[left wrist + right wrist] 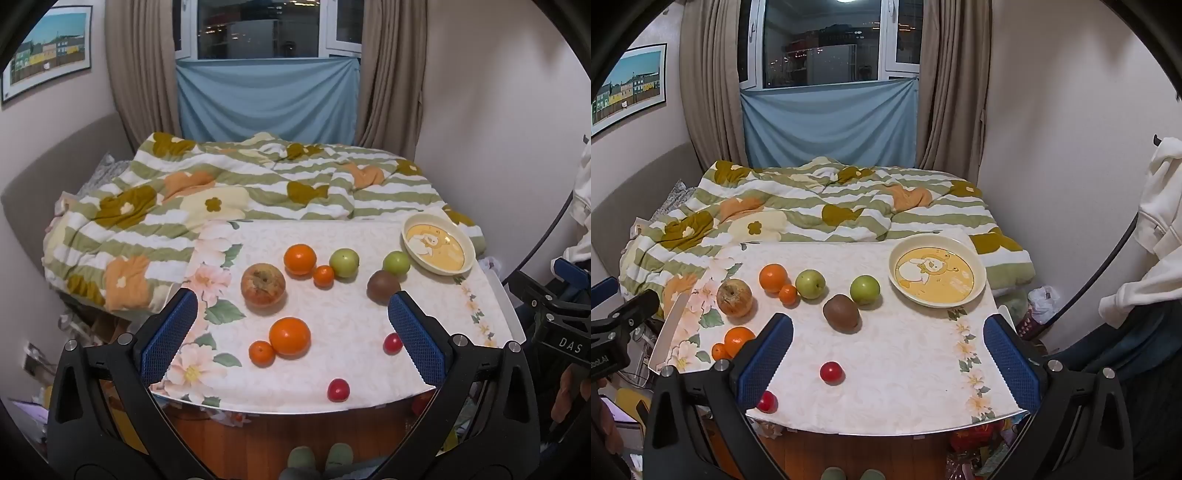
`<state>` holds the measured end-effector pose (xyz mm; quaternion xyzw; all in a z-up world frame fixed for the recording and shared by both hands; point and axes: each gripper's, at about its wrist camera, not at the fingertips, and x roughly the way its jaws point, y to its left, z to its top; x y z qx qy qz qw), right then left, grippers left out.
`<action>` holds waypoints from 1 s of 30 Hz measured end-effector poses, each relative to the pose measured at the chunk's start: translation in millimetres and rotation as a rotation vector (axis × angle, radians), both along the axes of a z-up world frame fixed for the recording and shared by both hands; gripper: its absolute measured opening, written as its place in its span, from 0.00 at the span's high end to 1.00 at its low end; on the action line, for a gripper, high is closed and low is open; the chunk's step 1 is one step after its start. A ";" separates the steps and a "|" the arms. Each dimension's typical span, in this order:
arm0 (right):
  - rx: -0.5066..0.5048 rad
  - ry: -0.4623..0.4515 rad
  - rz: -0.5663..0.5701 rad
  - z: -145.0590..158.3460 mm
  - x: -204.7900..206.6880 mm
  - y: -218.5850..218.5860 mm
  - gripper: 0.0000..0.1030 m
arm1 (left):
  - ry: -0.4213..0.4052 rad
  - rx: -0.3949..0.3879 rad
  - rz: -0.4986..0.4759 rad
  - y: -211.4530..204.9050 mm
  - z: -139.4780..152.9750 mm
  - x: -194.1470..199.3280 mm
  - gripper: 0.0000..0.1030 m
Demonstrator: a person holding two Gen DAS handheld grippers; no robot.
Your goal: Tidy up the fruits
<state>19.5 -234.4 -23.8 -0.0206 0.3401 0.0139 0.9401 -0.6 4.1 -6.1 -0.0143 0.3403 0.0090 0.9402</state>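
Observation:
Fruit lies loose on a floral-clothed table point(351, 373) point(905, 369). There are two large oranges point(300, 259) point(289, 336), two small oranges point(324, 276) point(262, 353), a brownish persimmon point(263, 284) point(734, 297), two green apples point(344, 262) point(396, 263), a kiwi point(383, 286) point(841, 311) and two small red fruits point(392, 343) point(338, 390). An empty cream bowl point(439, 244) point(937, 276) with a cartoon print stands at the far right. My left gripper point(291, 314) and right gripper point(888, 339) are open and empty, above the table's near edge.
A bed with a green striped flowered quilt point(229, 195) lies behind the table. Curtains and a blue cloth point(267, 96) hang at the window. White clothing point(1160, 221) hangs on the right. Clutter lies on the floor to either side of the table.

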 end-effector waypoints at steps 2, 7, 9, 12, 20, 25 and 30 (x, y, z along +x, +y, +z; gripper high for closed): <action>0.002 -0.005 -0.001 0.2 -0.1 0.1 0.00 | 0.000 0.000 0.000 0.1 -0.3 0.0 0.00; 0.002 -0.007 -0.001 0.6 0.2 0.4 0.00 | 0.000 -0.002 0.002 -1.0 0.0 0.7 0.00; 0.001 -0.008 -0.001 0.7 0.0 0.6 0.00 | 0.001 -0.005 0.002 -0.9 -2.0 0.6 0.00; 0.001 -0.007 -0.001 0.8 0.0 0.7 0.00 | 0.003 -0.004 0.000 -2.0 -2.6 1.3 0.00; 0.001 -0.008 0.000 1.2 -0.5 1.0 0.00 | 0.004 -0.004 0.001 -3.0 -2.5 2.4 0.00; 0.001 -0.011 0.000 2.1 -0.6 1.5 0.00 | 0.004 -0.005 0.002 -3.0 -2.9 2.6 0.00; 0.003 -0.013 0.001 5.4 -1.3 1.3 0.00 | 0.003 -0.005 -0.001 -4.8 -1.4 4.4 0.00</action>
